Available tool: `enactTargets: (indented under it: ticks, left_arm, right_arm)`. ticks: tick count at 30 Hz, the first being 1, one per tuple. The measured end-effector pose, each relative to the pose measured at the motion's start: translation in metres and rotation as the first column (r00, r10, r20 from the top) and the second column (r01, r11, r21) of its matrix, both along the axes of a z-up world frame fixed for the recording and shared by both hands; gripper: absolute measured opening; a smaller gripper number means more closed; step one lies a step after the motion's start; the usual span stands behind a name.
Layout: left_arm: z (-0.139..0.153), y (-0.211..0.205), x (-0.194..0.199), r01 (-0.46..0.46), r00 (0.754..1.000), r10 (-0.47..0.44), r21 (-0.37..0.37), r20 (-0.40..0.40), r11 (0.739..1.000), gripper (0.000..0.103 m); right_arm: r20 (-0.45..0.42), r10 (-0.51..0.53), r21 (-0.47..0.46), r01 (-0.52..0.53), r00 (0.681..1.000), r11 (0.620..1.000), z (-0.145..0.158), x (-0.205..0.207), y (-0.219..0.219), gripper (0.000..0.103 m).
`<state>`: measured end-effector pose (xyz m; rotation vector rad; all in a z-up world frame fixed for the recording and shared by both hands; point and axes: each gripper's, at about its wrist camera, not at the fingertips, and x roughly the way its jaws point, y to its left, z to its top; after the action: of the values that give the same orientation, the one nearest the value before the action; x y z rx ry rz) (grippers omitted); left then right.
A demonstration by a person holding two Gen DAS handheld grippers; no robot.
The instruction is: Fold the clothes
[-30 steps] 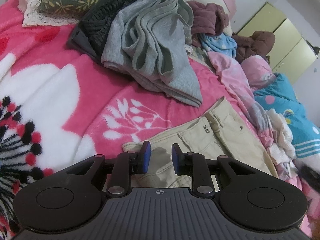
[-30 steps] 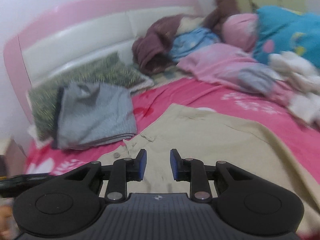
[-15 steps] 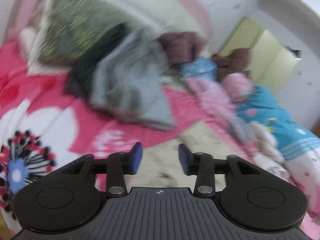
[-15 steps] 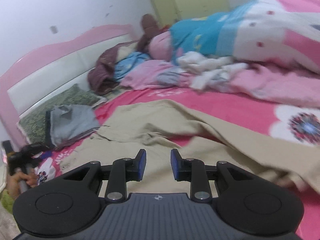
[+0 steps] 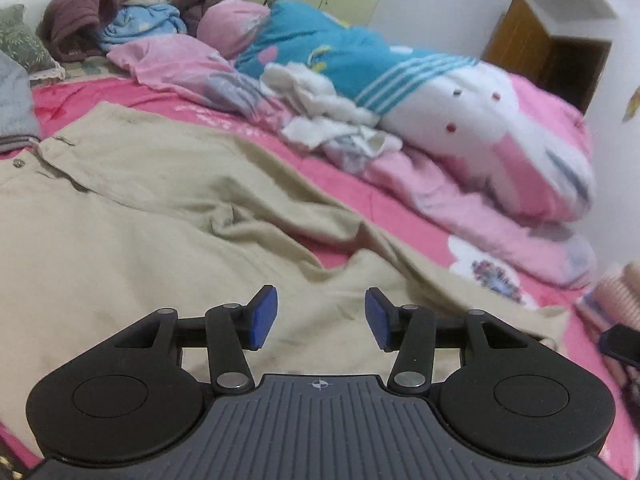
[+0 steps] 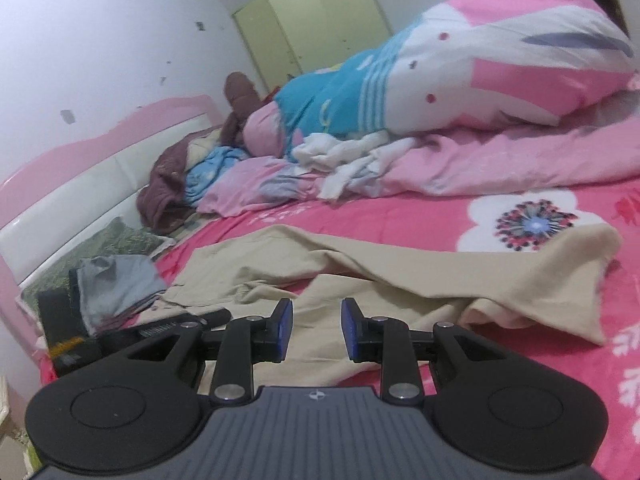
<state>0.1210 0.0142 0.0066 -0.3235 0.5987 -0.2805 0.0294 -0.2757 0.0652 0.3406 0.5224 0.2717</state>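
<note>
Beige trousers (image 5: 132,216) lie spread on the pink floral blanket (image 6: 420,216), not yet folded. Waistband end, with its button, sits at about 9 o'clock in the left wrist view; the legs run from there toward 4 o'clock, so the long axis goes roughly 10-to-4 across that frame. In the right wrist view the two legs part into a V, the far leg ending in a cuff (image 6: 576,252) at about 2 o'clock and the near leg rumpled just ahead of the jaws.

Left gripper (image 5: 318,318): jaws opening, blue pads apart, nothing between them; it hangs over the near leg's cloth, pads clear of the fabric as far as can be seen. Right gripper (image 6: 316,330): jaws part-open and steady, nothing gripped, over the near leg close to the crotch.

Judgement: the leg ends lie to the right of both grippers. The right one looks the nearer to the cuffs, the left to the waistband. Next likely step is bringing one leg over the other along the long axis.

Surroundings: folded grey garment (image 6: 118,284) at 9 o'clock near the headboard (image 6: 80,184); heaped quilt (image 6: 480,60) and loose clothes at 12 to 2 o'clock.
</note>
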Motion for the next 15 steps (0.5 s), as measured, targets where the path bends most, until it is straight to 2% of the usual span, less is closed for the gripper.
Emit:
enactTargets:
  ticks: [1,9,12,15]
  left_arm:
    - [-0.003,-0.003,0.003,0.003,1.000,-0.003,-0.001,-0.007,1.000,0.048]
    - [-0.013,-0.012,0.011,-0.008,1.000,0.012,0.145,-0.022,0.989,0.048]
    - [-0.020,-0.008,0.014,-0.042,0.999,0.046,0.155,-0.020,0.987,0.049]
    - [-0.030,-0.005,0.019,-0.059,0.997,0.065,0.166,-0.033,0.984,0.055]
  right_arm:
    - [-0.003,-0.001,-0.008,0.001,1.000,1.000,-0.003,0.002,-0.001,0.028]
    - [-0.013,0.028,-0.080,-0.029,1.000,0.996,-0.035,0.039,0.010,0.027]
    - [-0.007,0.035,-0.141,-0.036,0.999,0.989,-0.048,0.055,0.022,0.026]
    - [-0.001,0.054,-0.202,-0.053,0.999,0.978,-0.062,0.068,0.036,0.026]
